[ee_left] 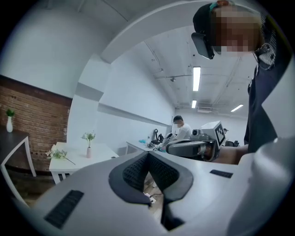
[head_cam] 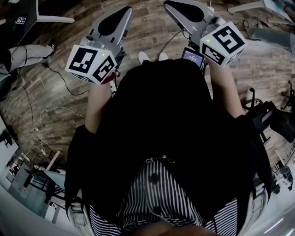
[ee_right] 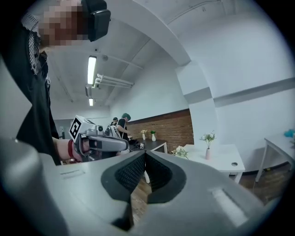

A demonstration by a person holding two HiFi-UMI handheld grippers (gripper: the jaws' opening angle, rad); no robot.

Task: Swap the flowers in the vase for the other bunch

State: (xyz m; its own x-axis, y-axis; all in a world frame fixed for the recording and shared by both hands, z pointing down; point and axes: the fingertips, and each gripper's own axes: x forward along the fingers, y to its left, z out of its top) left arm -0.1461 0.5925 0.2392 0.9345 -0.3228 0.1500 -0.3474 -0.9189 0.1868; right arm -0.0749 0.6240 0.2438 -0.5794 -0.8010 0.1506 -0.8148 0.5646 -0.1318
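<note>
Looking down from my head, my left gripper [head_cam: 125,11] and right gripper [head_cam: 171,5] both point away from me over the wooden floor [head_cam: 152,27], side by side but apart, with loose cables [head_cam: 41,115] trailing on the boards to the left. None of the flowers show from up here. Along my left gripper [ee_left: 148,161], the dark pads are pressed together at the tips with nothing between them. Far off to the left, past them, stands a white table [ee_left: 99,152] against a brick wall [ee_left: 37,115]. The small pink vase [ee_left: 88,152] is upright on it with flowers [ee_left: 88,136] in it, and the loose bunch [ee_left: 57,154] lies flat on the tabletop to the left of the vase, near it but not touching. My right gripper [ee_left: 171,148] shows to the right at about the same height. Along my right gripper [ee_right: 145,159], the jaws are likewise clenched on nothing. The same white table [ee_right: 221,154] sits far to the right, with the vase [ee_right: 208,153] and its flowers [ee_right: 208,137] on it and the loose bunch [ee_right: 180,152] lying at the table's left end. My left gripper [ee_right: 120,145] is on the left.
</note>
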